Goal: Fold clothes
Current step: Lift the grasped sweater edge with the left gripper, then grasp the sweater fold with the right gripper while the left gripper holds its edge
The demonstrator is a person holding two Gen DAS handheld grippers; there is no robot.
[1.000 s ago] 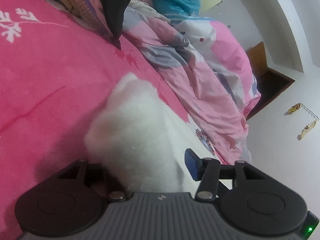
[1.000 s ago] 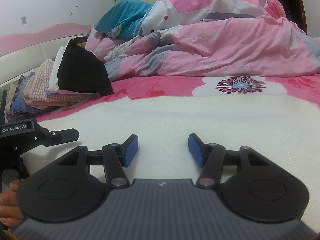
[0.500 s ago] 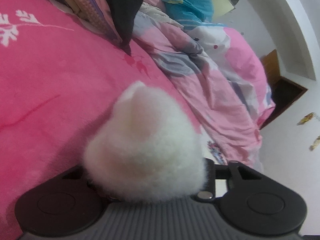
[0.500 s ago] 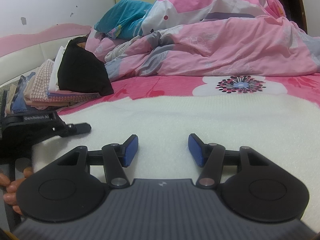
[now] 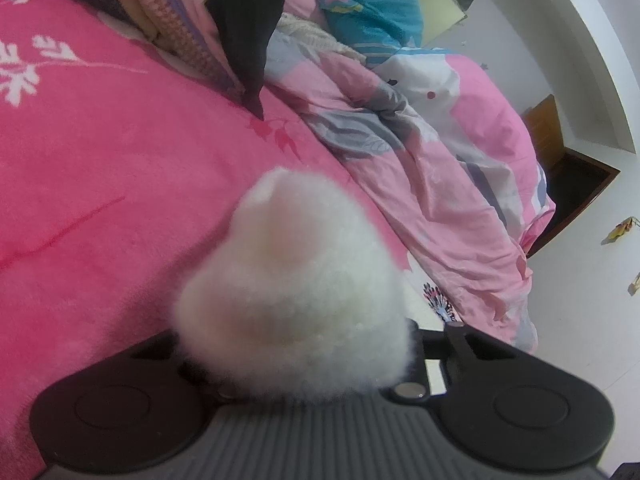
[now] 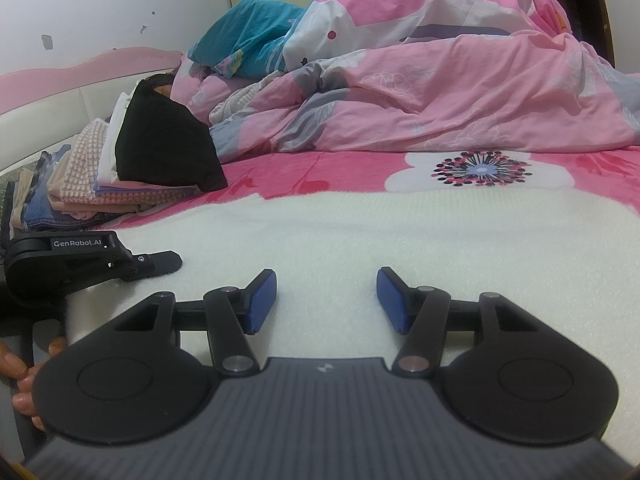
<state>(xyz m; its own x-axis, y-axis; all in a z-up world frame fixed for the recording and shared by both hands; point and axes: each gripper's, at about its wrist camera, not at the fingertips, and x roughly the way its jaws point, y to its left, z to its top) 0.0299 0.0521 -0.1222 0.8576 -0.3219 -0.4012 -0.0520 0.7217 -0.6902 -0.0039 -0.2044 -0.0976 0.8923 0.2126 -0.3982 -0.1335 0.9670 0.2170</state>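
Left wrist view: a bunched corner of the white fuzzy garment [image 5: 296, 292] hides the left claw [image 5: 304, 364], whose jaws have just been closing on it. Right claw [image 6: 326, 300] stands apart over the garment spread on the bed [image 6: 320, 176]. "GenRobot.AI" is legible.

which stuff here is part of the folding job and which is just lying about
Part of the job:
- white fuzzy garment, spread on the bed
- left tool, its jaws just closing on a bunched edge of it
- right tool, open over it
- stack of folded clothes

Just lying about:
- pink duvet
- teal pillow
- pink bedspread
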